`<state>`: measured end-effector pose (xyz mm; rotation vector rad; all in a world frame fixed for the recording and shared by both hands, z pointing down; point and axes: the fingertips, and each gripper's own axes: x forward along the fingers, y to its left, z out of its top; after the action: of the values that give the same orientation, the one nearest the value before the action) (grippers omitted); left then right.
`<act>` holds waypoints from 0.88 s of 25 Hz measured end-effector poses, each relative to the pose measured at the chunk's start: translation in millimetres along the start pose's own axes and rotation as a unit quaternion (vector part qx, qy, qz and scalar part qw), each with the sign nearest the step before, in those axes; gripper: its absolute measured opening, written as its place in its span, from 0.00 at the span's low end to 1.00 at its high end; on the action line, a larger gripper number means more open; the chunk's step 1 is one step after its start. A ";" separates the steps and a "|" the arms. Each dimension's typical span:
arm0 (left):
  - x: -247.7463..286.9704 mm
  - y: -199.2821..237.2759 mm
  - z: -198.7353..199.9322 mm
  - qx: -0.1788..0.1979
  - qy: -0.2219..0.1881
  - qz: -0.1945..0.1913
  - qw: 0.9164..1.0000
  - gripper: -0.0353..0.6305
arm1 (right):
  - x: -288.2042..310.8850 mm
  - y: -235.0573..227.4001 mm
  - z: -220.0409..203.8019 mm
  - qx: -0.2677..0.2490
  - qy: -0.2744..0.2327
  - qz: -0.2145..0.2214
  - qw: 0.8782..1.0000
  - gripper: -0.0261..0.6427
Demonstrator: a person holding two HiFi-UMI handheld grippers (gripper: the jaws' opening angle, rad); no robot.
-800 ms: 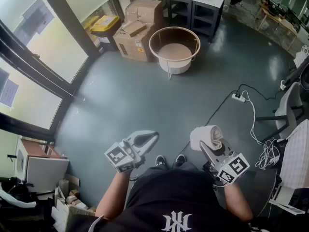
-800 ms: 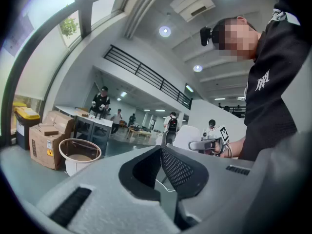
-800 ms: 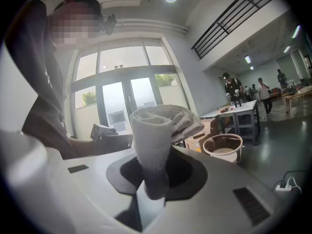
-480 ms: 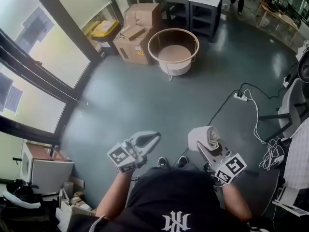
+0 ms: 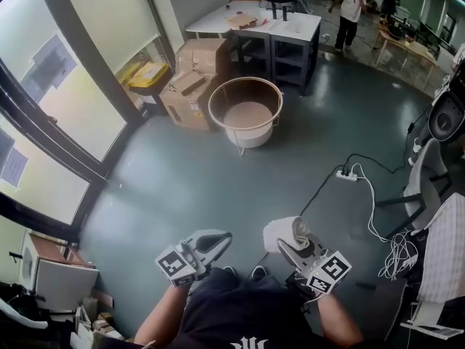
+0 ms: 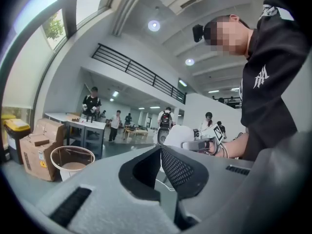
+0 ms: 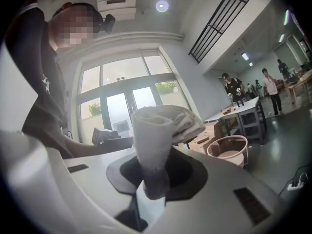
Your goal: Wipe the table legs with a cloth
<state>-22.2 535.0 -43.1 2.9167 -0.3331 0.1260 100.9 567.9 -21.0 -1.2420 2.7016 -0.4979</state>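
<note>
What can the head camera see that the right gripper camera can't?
Only the head view shows the person's shoes and the yellow bin near the window. Only the right gripper view shows the round ceiling light. Both show the white cloth pinched in the right gripper, the round tub and the cardboard boxes.

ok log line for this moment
left claw: shut, empty | right claw: shut on cloth | both claws: held over floor, in front of person | wiping: not started
</note>
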 end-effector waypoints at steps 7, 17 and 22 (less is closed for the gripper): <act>2.9 37.0 -5.7 -0.015 -0.010 0.035 0.999 0.06 | 21.3 -6.7 -2.8 -0.002 0.020 0.028 0.999 0.15; 8.4 112.2 -20.6 -0.060 -0.017 0.060 0.996 0.06 | 69.4 -46.6 1.3 0.005 0.039 0.023 0.999 0.15; 3.9 174.2 -33.4 -0.043 0.005 0.060 0.997 0.06 | 125.6 -67.9 -3.3 -0.008 0.086 0.020 0.996 0.15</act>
<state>-60.7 375.0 23.1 2.8102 -0.4991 0.1399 66.5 432.5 8.4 -1.1967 2.8717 -0.6045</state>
